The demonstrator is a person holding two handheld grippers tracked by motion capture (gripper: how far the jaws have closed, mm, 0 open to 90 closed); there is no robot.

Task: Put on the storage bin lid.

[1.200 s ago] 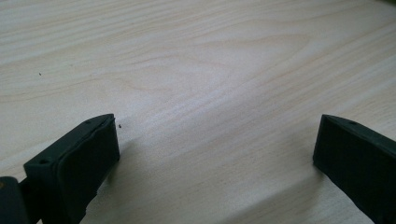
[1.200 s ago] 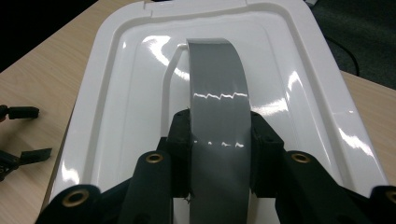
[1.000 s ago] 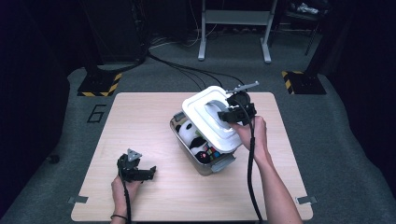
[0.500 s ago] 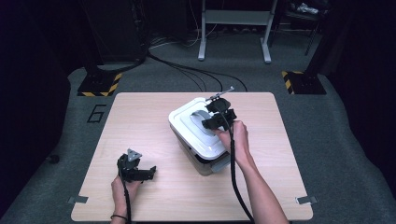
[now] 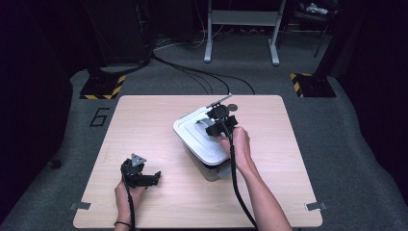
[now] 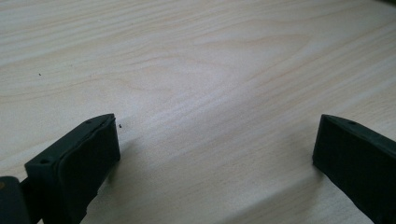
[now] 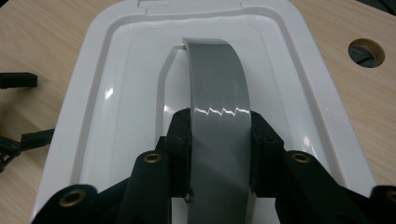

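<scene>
Two claws share the pale wooden surface [image 5: 159, 130]: the right claw [image 7: 219, 154] pinches the grey arched handle [image 7: 217, 93] of the white plastic lid [image 5: 202, 139] resting on its clear bin [image 5: 211, 169]; the left claw [image 5: 155, 177] rests open. Misaligned, the lid may sit askew.

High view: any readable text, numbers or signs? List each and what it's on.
"6" — dark numeral on the grey floor, at the table's far left corner.
Yellow-and-black hazard stripes, no wording, on two floor plates.
White lid, its grey handle and the grippers: no lettering that can be read.
</scene>
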